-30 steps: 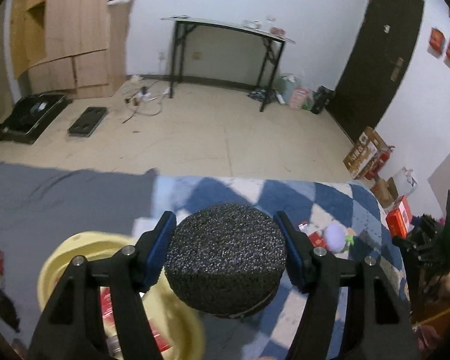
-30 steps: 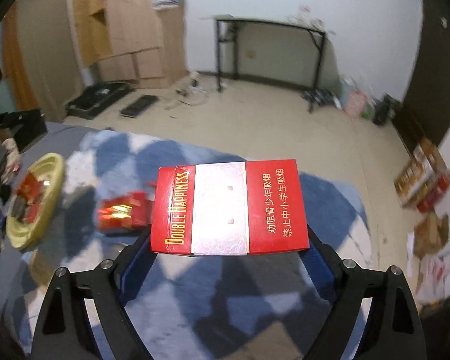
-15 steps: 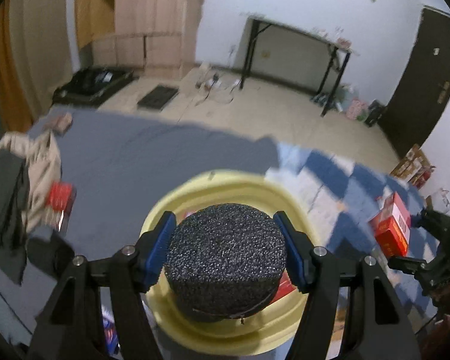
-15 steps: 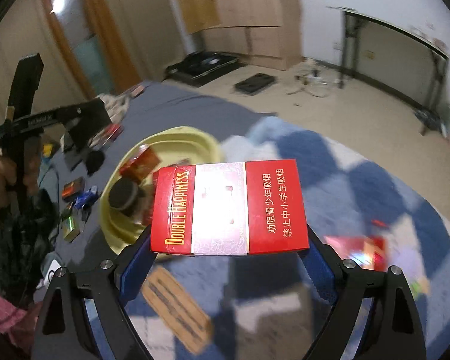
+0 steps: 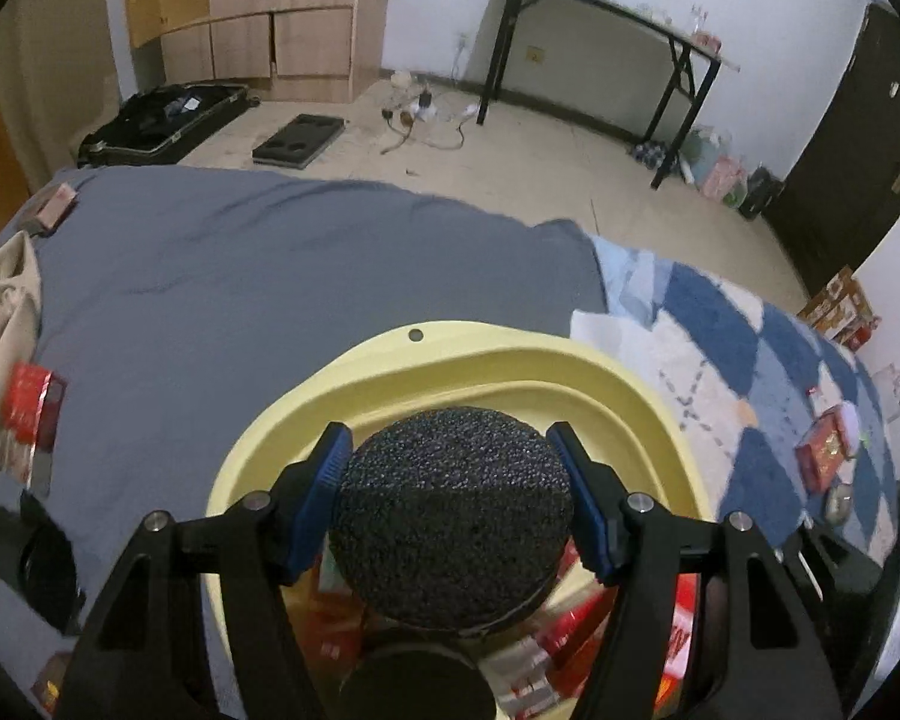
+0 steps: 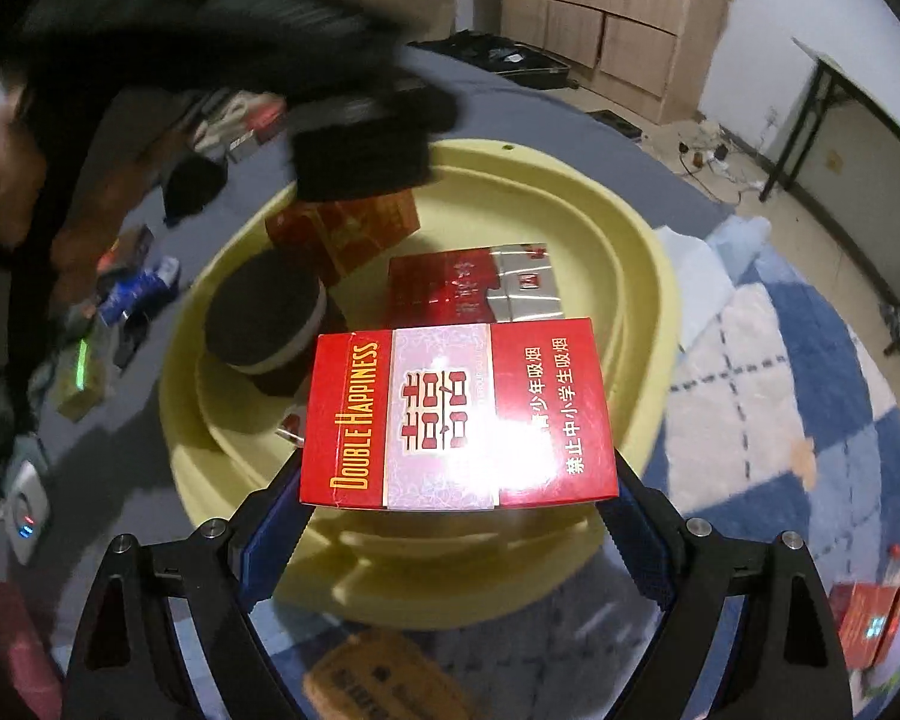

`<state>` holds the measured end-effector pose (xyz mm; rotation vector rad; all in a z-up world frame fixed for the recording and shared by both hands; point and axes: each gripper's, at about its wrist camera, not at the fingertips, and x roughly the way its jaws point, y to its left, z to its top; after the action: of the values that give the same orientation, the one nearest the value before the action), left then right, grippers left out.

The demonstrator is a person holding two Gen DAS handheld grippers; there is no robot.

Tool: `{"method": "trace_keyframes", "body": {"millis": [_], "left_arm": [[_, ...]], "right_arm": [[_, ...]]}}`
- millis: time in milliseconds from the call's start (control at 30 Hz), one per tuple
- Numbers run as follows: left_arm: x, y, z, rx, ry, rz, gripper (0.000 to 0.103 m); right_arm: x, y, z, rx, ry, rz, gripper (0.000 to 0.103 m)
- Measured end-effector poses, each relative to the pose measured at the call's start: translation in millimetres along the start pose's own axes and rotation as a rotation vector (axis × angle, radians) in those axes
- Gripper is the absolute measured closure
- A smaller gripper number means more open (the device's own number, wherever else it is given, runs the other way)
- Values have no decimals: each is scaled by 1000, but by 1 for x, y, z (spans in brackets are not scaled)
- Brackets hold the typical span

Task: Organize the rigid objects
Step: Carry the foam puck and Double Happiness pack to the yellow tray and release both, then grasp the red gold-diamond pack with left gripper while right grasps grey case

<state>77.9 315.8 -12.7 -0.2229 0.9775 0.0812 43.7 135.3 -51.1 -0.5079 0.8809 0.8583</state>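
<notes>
left wrist view: a second ago the left gripper (image 5: 453,519) looked out over open floor and the checkered blanket (image 5: 750,360); now the yellow basin (image 5: 648,414) fills the ground beneath it, so the carry is nearly done and a drop looks close. its blue pads clench a black round puck (image 5: 453,516) from both sides, at a middling spread. the puck hangs above the basin's inside, over red packs and another dark disc.

right wrist view: the red double happiness pack (image 6: 459,417), earlier over the blanket, now hovers above the basin's near rim (image 6: 450,594). the right gripper (image 6: 456,516) grasps it across its long sides, jaws set wide. inside the basin lie a round dark tin (image 6: 264,321) and two red packs (image 6: 474,285). the blurred left gripper looms at the far rim.
</notes>
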Motion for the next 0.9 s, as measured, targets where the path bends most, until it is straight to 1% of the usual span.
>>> {"method": "trace_keyframes", "body": {"millis": [67,167,267,433,500,533,567,600,633,667,733,800,867,900], "left_arm": [[11,-1,3,16,21,16,36],[20,4,7,5,32,24,35],[25,9,6,-24,37,9,35],[32,1,2,25,56,29,34],[30,-1,4,30,55,38,22],[26,-1,5,20,47,37,10],[22,-1,6,9,36,32,6],[18,-2,8,-3,25,27,5],[13,-3,10,-18,18,23,3],[9,-5,12,-26,15,19,0],[-1,-17,19,-19,-2,27,0],[-8,-40,25,27,-12,25,0],[-17,-70,30,83,-31,-8,0],[-22,-94,31,127,-41,-45,0]], "right_arm": [[12,10,2,-25,11,3,13],[23,21,4,-47,10,0,13],[34,25,4,-39,30,8,13],[36,24,2,-29,20,25,12],[35,24,2,-39,12,25,12],[33,24,2,-44,9,29,12],[32,25,2,-47,7,36,11],[30,25,2,-49,2,42,9],[26,25,2,-45,-8,53,6],[21,24,2,-37,-17,60,0],[7,19,2,5,-42,85,0],[-9,12,0,59,-71,111,0],[-36,1,-7,114,-128,121,0],[-51,-6,-12,136,-154,116,0]]}}
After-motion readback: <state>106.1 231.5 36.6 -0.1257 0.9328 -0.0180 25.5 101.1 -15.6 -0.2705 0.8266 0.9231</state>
